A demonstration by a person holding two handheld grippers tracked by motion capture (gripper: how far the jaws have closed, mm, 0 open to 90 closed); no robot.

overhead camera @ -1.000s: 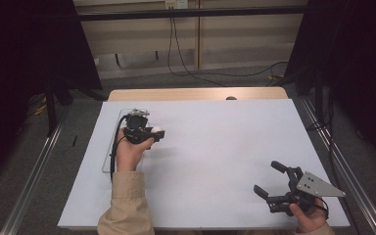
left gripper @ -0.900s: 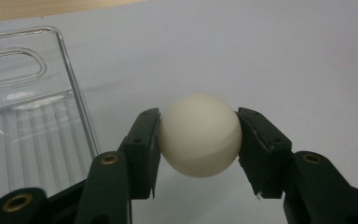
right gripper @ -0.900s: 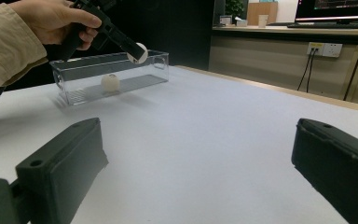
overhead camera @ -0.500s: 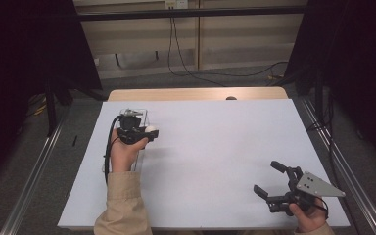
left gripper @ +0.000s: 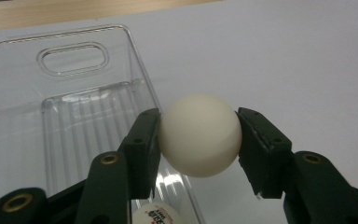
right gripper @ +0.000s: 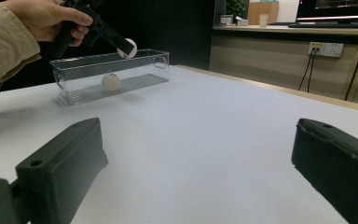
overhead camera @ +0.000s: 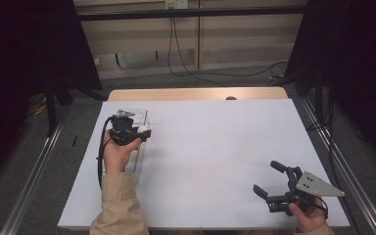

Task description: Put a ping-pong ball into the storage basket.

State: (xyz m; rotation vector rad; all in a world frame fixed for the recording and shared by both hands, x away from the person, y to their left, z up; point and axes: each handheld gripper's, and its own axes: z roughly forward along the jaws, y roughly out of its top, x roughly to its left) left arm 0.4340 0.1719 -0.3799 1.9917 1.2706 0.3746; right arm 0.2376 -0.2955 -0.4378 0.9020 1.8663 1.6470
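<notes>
Plenty of open white tabletop [overhead camera: 215, 147], so no barrier against a runaway roll to the edge. On its left part, a clear bin [overhead camera: 146, 113], long and narrow, with low walls, so easy to overshoot. Above it, the left gripper [overhead camera: 136, 132], fingers [left gripper: 142, 140] pinching a white ball [left gripper: 199, 135], held in the air right over the bin's long wall rather than over the middle. Let go here and probably clips the rim, then bounces out onto the tabletop. Smooth, round, light: likely to squirt from the pads with any extra squeeze or tilt. Down at the near right, the right gripper [overhead camera: 266, 176], fingers spread wide, holding nothing, well apart from the bin and too far off for a catch. Smallest last: a second ball [right gripper: 110, 82] already on the bin's floor, a possible ricochet partner for a drop from height.
</notes>
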